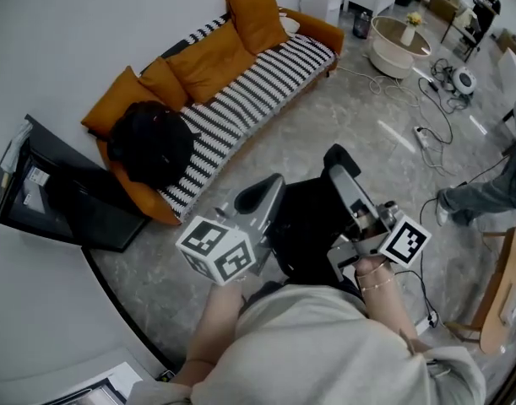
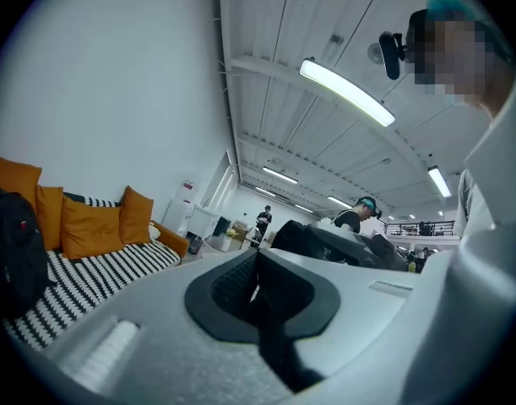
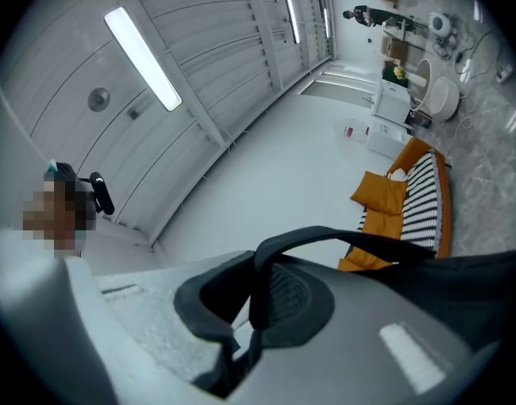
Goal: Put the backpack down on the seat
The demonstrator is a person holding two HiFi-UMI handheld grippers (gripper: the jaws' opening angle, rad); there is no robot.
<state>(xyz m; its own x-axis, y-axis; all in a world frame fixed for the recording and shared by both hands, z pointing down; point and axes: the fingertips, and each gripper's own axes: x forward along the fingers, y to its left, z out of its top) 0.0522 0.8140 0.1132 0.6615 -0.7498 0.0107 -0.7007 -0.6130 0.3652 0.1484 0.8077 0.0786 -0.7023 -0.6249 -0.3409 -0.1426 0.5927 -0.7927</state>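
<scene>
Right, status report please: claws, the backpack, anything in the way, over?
Left claw, right claw: both shut on backpack straps. Backpack held up, not yet on the sofa. Another black bag lies on the sofa's left end.

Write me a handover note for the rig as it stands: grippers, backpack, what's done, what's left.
Left gripper: jaws together on what looks like a black strap of the backpack.
Right gripper: shut on the backpack's strap.
Backpack: hangs between the two grippers in front of the person, over the floor, short of the sofa seat.
Another black bag already lies at the seat's left end; the striped part beside it is bare.
Done: backpack picked up.
Left: carry it to the sofa, set it on the seat, release.
</scene>
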